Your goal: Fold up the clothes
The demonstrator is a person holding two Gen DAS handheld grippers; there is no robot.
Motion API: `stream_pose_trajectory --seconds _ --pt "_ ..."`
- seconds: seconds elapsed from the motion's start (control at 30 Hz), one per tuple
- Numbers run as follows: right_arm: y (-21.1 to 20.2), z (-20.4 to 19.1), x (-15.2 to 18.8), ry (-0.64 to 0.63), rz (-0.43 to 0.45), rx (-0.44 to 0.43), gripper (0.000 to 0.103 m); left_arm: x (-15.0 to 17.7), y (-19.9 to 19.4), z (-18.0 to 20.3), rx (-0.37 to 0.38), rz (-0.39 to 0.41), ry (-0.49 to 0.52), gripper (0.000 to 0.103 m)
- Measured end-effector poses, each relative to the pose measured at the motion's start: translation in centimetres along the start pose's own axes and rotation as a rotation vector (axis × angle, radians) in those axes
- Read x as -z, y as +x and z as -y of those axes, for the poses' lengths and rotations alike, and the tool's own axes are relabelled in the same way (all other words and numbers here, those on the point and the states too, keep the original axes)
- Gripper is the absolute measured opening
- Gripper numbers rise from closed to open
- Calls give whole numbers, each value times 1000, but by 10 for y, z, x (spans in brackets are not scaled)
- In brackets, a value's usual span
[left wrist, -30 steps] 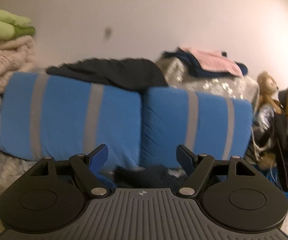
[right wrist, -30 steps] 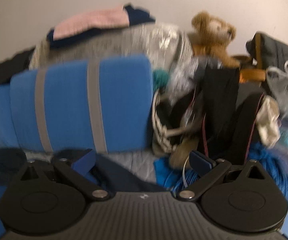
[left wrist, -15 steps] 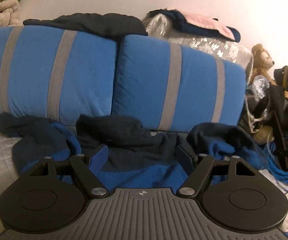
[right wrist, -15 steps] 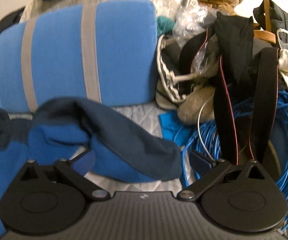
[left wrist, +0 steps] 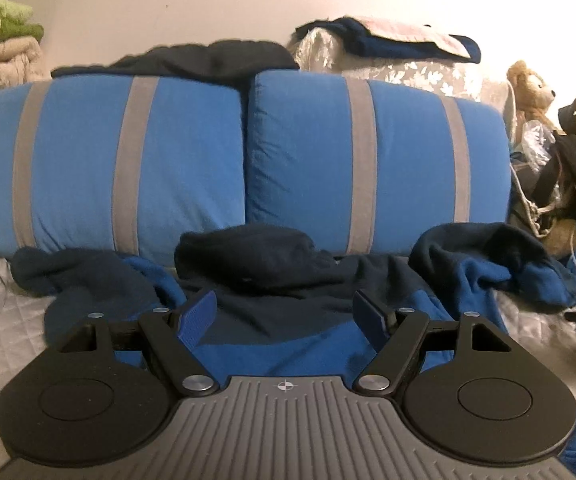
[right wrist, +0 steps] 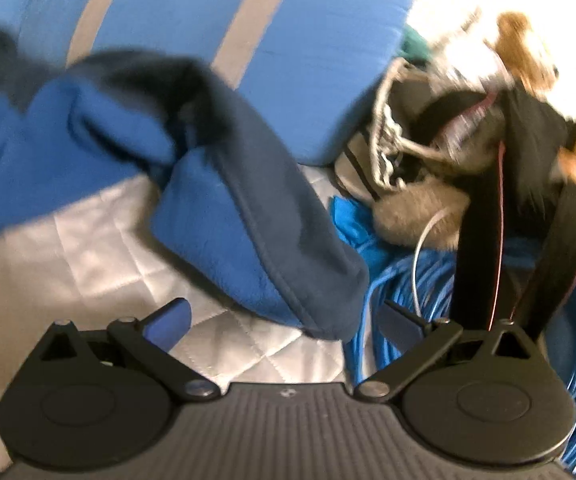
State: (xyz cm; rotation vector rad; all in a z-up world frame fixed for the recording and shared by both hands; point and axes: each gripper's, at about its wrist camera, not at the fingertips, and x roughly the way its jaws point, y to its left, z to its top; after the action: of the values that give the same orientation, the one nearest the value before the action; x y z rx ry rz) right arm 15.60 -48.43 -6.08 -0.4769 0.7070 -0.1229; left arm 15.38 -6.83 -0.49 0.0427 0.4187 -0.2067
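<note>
a blue and navy fleece jacket (left wrist: 288,320) lies crumpled on a white quilted bedspread (left wrist: 3,328), filling the lower middle of the left wrist view, its dark collar bunched at 12 o'clock from the left gripper (left wrist: 285,318). that gripper's jaws stand wide apart above the jacket's body, with nothing pinched between the blue pads. behind the jacket two blue pillows with grey stripes (left wrist: 243,160) sit side by side, a dark garment (left wrist: 207,60) draped over their top edge. at 2 o'clock a teddy bear (left wrist: 530,88) leans by a heap of bags and straps. in the blurred right wrist view, one jacket sleeve (right wrist: 263,216) runs from 10 o'clock down toward the centre, its navy cuff ending just ahead of the right gripper (right wrist: 283,320), whose jaws are spread and empty. the cuff lies beside a coil of blue cable (right wrist: 428,280) at 3 o'clock.
</note>
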Motion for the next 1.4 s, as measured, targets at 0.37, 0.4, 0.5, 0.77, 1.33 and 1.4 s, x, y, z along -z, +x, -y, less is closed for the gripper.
stream_pose_trajectory --seconds 0.37,0.4,0.5,0.77,1.33,1.4 --pt "25 -25 -8 -162 29 52 53 4 5 3 -37 -15 28 75" --pt "24 -23 -12 -152 20 44 43 4 6 3 -39 -16 30 75" --pt "12 -9 -26 -78 4 10 9 4 6 3 -55 -14 41 75" --pt "-69 27 -66 -26 46 -103 5 6 5 14 -84 9 130 75" --pt "-90 57 -14 249 -47 -240 57 9 9 10 -86 -24 115 75" --pt "-97 58 -6 274 -34 -235 75 9 10 10 -85 -24 117 75"
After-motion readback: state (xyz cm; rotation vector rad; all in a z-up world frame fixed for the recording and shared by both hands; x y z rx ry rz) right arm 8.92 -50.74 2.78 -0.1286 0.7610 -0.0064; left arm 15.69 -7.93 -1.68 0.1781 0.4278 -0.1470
